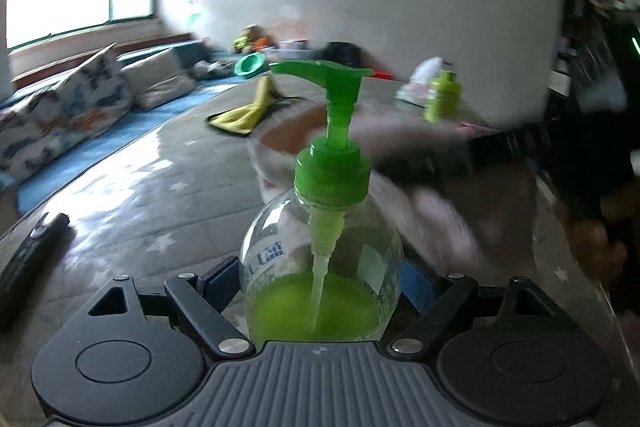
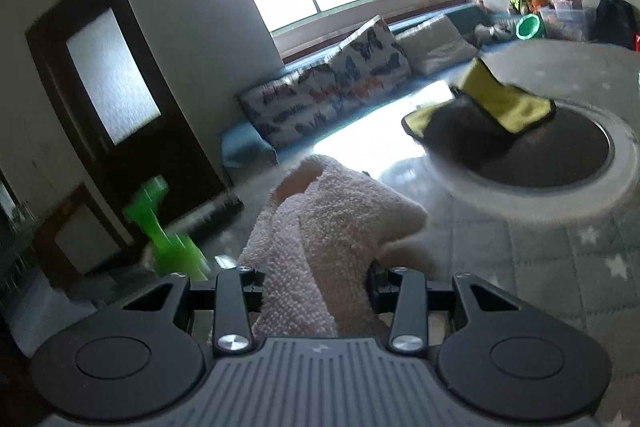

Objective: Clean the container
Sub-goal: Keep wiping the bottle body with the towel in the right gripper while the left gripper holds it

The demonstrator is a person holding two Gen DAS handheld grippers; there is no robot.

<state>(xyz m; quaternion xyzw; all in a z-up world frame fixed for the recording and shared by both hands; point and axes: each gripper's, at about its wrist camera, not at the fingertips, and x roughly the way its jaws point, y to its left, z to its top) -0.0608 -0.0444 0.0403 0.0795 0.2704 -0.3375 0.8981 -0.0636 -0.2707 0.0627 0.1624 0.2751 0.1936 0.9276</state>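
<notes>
In the left wrist view my left gripper [image 1: 320, 281] is shut on a clear pump bottle [image 1: 320, 259] with a green pump head and green liquid in its bottom. Behind the bottle, blurred, are the round container [image 1: 264, 163] and a pink towel [image 1: 440, 223]. In the right wrist view my right gripper [image 2: 316, 279] is shut on the pink towel [image 2: 332, 227], which sticks out forward. The container [image 2: 616, 171], white-rimmed and dark inside, lies ahead to the right, blurred. The bottle's green pump [image 2: 160, 227] shows at the left.
A yellow cloth [image 2: 500, 99] lies at the container's far rim, on the grey quilted table cover [image 2: 540, 267]. A dark remote [image 1: 32, 251] lies at the table's left edge. A small green bottle [image 1: 442, 95] and a tissue pack stand far right. Cushions [image 2: 328, 91] line the window.
</notes>
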